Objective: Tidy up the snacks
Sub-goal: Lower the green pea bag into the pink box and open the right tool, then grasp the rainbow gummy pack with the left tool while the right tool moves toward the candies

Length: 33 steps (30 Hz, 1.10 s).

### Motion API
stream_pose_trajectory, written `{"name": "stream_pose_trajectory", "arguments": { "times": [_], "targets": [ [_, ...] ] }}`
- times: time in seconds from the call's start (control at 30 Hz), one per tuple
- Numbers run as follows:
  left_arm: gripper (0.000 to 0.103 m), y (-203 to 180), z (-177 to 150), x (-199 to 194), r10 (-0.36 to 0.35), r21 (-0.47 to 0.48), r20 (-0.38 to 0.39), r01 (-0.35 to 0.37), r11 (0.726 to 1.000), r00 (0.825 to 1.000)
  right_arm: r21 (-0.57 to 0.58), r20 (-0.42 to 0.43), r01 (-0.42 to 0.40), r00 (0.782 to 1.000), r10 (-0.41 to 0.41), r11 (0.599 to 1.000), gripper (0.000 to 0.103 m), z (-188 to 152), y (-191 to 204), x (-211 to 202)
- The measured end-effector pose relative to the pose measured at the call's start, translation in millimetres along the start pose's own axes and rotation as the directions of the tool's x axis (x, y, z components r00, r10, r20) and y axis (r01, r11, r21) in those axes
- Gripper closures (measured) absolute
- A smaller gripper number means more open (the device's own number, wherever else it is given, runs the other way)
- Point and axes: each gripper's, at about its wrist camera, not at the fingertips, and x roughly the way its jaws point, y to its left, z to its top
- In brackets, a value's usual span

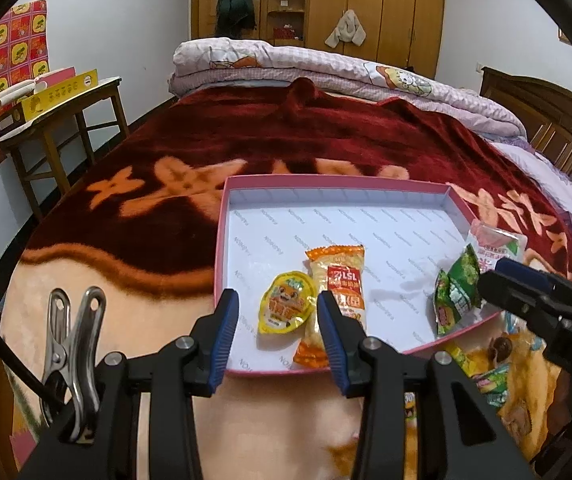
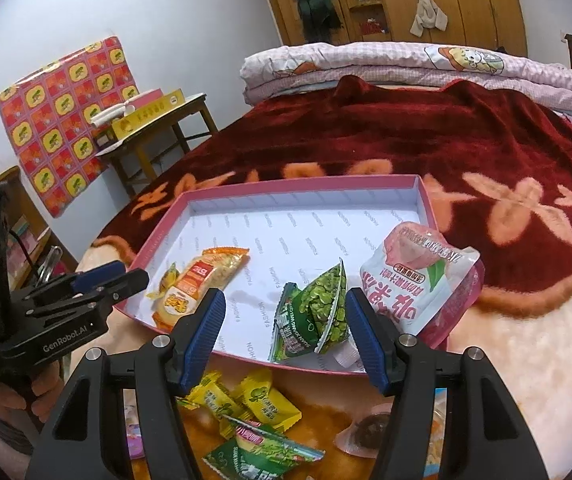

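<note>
A shallow pink tray (image 1: 222, 216) (image 2: 158, 236) with a white patterned floor lies on the bed. Inside lie a yellow jelly cup (image 1: 284, 308), an orange cracker packet (image 1: 337, 292) (image 2: 202, 276) and two green pea packets (image 1: 455, 288) (image 2: 317, 312). A pink drink pouch (image 2: 421, 276) (image 1: 497, 242) leans on the tray's right rim. My left gripper (image 1: 278, 316) is open over the tray's near edge, its jaws on either side of the jelly cup, not touching. My right gripper (image 2: 286, 328) is open, its jaws around the green packets, empty.
Loose snacks lie on the blanket in front of the tray: yellow candies (image 2: 262, 400), a green packet (image 2: 262, 452) and a brown jelly cup (image 2: 369, 428). A wooden table (image 1: 58, 128) with boxes stands at the left. Folded quilts (image 1: 325, 64) lie at the bed's far end.
</note>
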Motion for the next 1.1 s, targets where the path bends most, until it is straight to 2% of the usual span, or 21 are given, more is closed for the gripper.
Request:
{"name": "stream_pose_trajectory", "arguments": {
  "times": [0.6, 1.1],
  "targets": [
    [0.060, -13.0, -21.8, -23.7, -0.021, 0.022, -0.025, 0.022, 1.000, 0.999, 0.008, 0.015, 0.008, 1.000, -0.008, 1.000, 0.039, -12.3, -2.9, -35.2],
    [0.060, -33.5, -35.5, -24.5, -0.070, 0.033, -0.069, 0.073, 0.997, 0.995, 0.018, -0.051, 0.029, 0.998, -0.028, 0.999, 0.039, -37.5, -10.7, -43.4]
  ]
}}
